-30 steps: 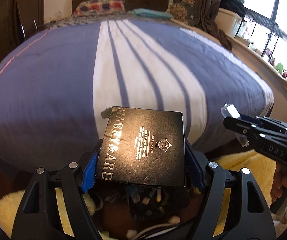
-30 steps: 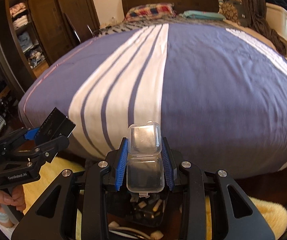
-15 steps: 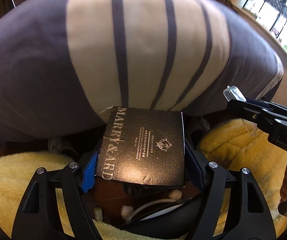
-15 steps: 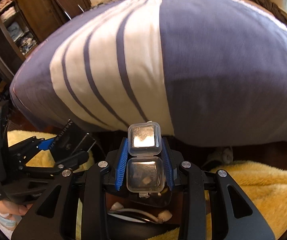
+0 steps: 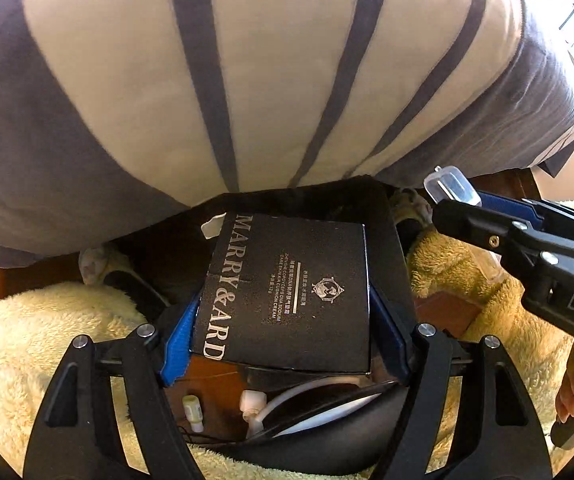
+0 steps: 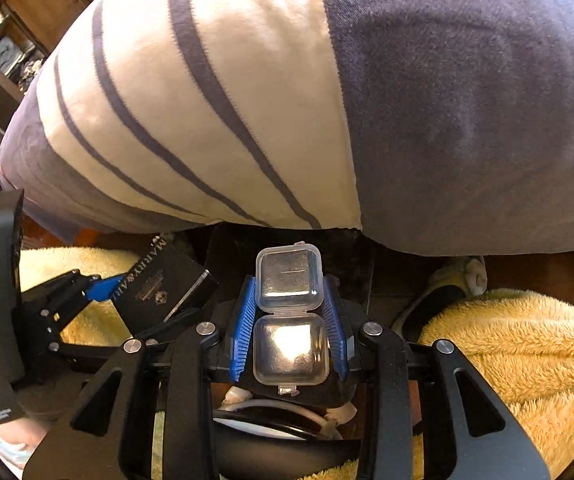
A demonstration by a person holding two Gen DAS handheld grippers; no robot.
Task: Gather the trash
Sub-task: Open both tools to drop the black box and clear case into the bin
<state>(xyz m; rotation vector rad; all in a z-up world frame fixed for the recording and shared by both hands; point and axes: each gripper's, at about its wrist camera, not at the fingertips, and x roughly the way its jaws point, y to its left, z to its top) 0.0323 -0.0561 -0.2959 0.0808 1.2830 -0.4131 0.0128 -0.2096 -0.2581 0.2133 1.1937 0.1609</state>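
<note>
In the left wrist view, the left gripper [image 5: 287, 320] fills the lower middle of the frame, its blue pads clamped on the two sides of a black carton [image 5: 287, 292] printed with silver lettering. Just below the carton, at the bottom centre, sits the dark rim of a bin [image 5: 327, 412] with small white scraps [image 5: 193, 408] beside it. Yellow fleece [image 5: 27, 340] spreads to lower left and right. At the right edge the right gripper [image 5: 453, 196] reaches in. In the right wrist view its blue pads grasp a clear plastic case [image 6: 290, 316] at lower centre, lid hinged open. Beyond, the striped bedspread [image 6: 247, 100] fills the upper half of both views
</note>
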